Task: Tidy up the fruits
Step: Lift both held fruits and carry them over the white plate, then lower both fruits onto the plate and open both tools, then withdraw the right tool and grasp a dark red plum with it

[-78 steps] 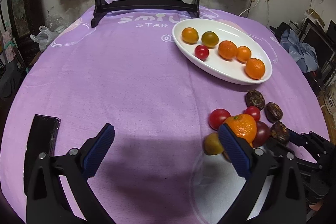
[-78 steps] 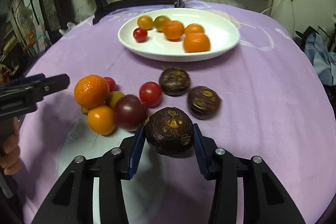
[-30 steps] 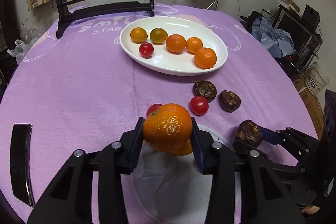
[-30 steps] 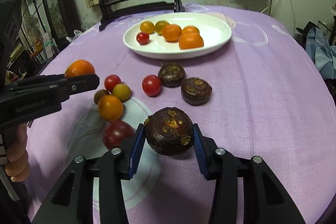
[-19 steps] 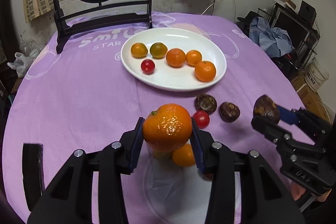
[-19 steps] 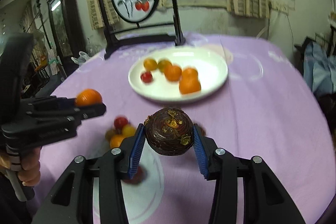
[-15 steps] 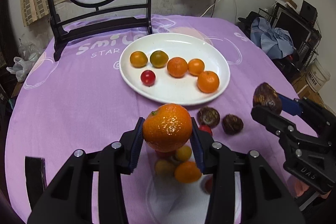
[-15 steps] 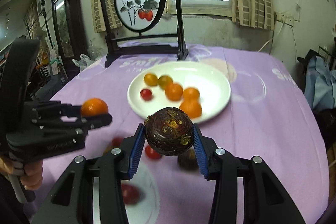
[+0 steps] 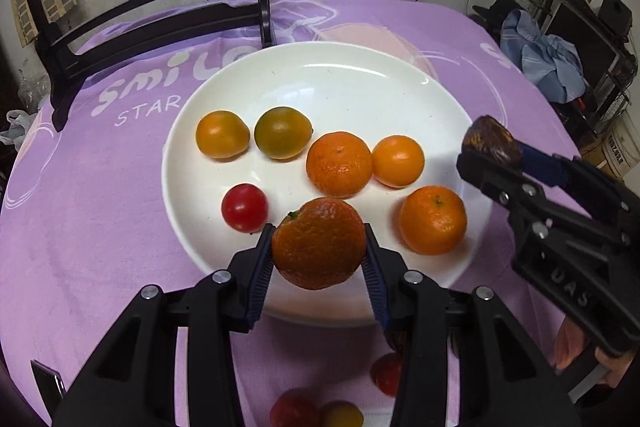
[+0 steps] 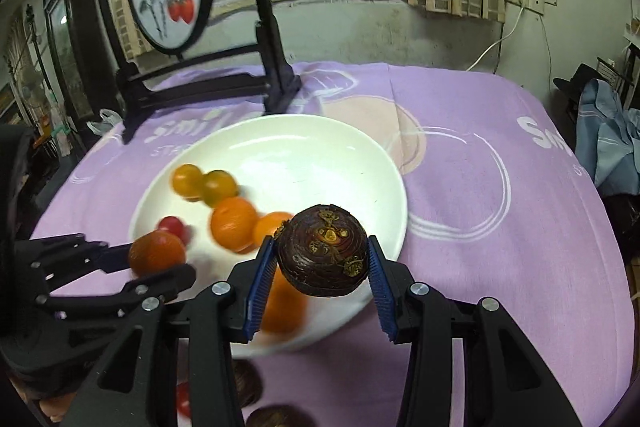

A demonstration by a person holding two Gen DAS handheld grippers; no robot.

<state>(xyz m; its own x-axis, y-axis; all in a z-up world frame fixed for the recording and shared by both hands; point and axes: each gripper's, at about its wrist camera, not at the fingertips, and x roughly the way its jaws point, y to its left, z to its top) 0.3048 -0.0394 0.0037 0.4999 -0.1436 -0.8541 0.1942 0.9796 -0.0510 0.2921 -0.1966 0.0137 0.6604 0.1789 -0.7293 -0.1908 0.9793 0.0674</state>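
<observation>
Both tongs are loaded: the left gripper [image 9: 319,259] is pinching a tangerine [image 9: 319,243] over the near edge of the white plate [image 9: 352,83], and the right gripper [image 10: 322,273] is clamped on a dark brown fruit [image 10: 322,255] over the plate's right rim. I'd lower each into a bare patch before letting go so nothing rolls. Count on the plate: six fruits, five orange or greenish, one red tomato [image 9: 244,207]. A few more sit on the purple cloth [image 9: 100,227] below.
</observation>
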